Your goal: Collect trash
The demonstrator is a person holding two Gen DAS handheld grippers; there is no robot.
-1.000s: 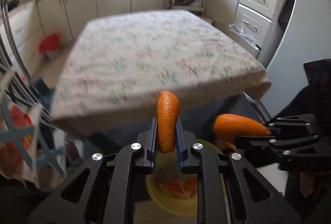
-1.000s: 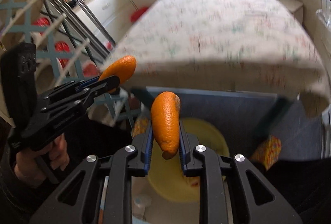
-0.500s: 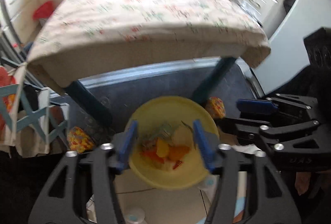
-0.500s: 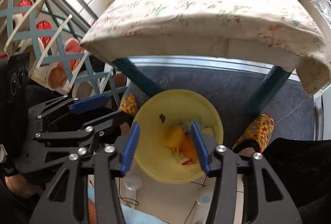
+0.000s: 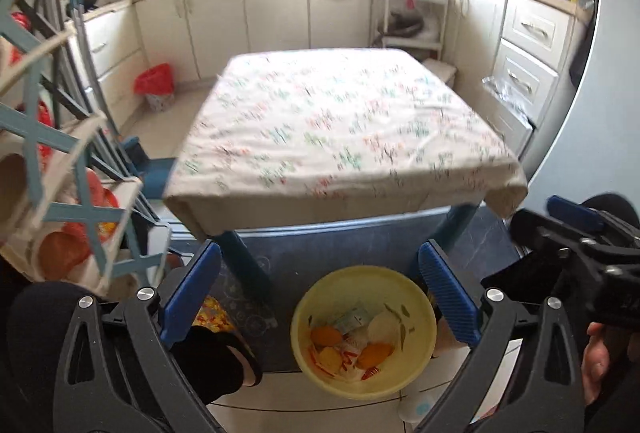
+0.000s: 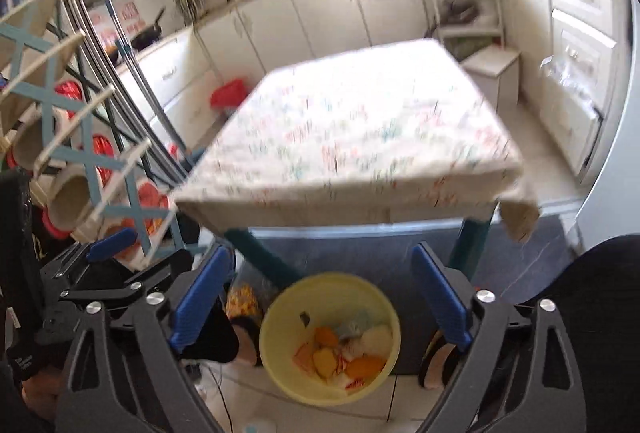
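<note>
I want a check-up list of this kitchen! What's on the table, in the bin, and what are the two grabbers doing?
Surface: table under a flowered cloth, nothing seen on it.
Job's things: yellow bin on the floor in front of the table, holding orange peels and wrappers.
Clutter: red bag by the cabinets; rack beside the table.
Grippers: left gripper and right gripper have just been opening; jaws wide, nothing between them, both above the bin.
Cables: thin cable on the floor tiles.
Surroundings: cabinets, crowded counter.
</note>
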